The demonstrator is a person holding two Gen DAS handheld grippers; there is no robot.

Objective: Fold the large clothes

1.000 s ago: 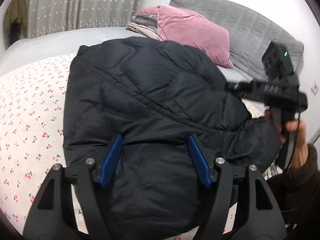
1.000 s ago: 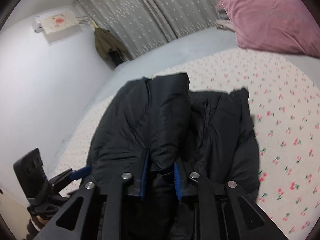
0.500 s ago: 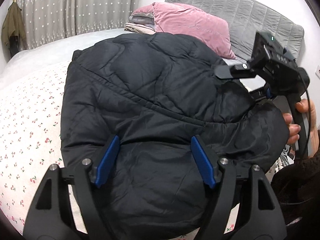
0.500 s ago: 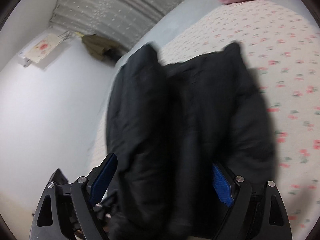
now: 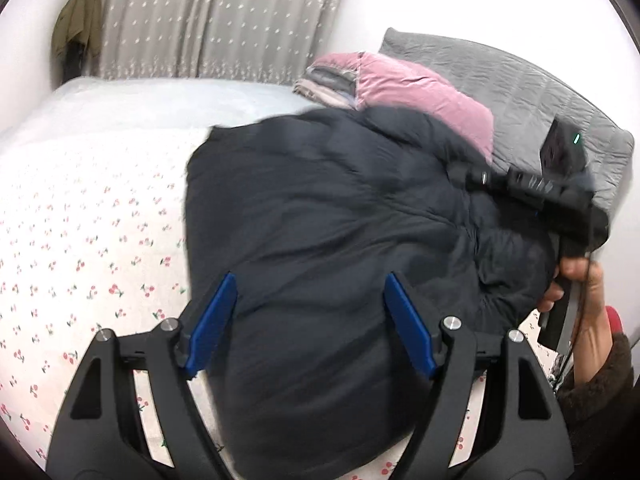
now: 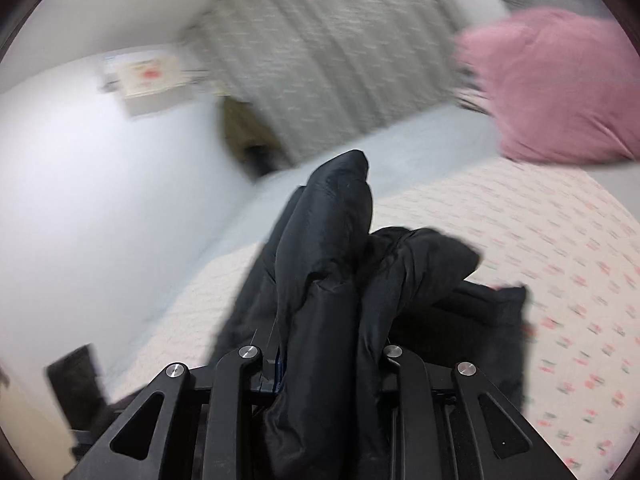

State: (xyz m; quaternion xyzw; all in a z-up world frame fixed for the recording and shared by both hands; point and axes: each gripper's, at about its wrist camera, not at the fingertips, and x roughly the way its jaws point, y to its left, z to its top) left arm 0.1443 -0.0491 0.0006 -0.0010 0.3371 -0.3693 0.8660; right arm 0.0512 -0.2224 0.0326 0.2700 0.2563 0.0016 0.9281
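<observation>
A large black puffer jacket (image 5: 328,220) lies spread on the cherry-print bed sheet (image 5: 80,248). My left gripper (image 5: 310,316) hovers over the jacket's near hem, open, its blue pads (image 5: 212,320) wide apart and pressing on nothing. At the jacket's right edge a hand (image 5: 580,280) holds my right gripper (image 5: 480,178). In the right wrist view the right gripper (image 6: 328,344) is closing, with a thick bunched fold of the jacket (image 6: 324,248) pinched between its fingers and standing up out of them. Fabric hides the pads.
A pink pillow (image 5: 420,92) and a stack of folded clothes (image 5: 324,84) sit at the head of the bed against a grey quilted headboard (image 5: 500,80). Curtains (image 5: 220,16) and a hanging olive coat (image 5: 76,28) are behind. A brown sleeve (image 5: 596,400) is at the right.
The right gripper opened wide, then closed again on a fold of the jacket and rose a little. The left gripper stayed open over the hem, rolling slightly.
</observation>
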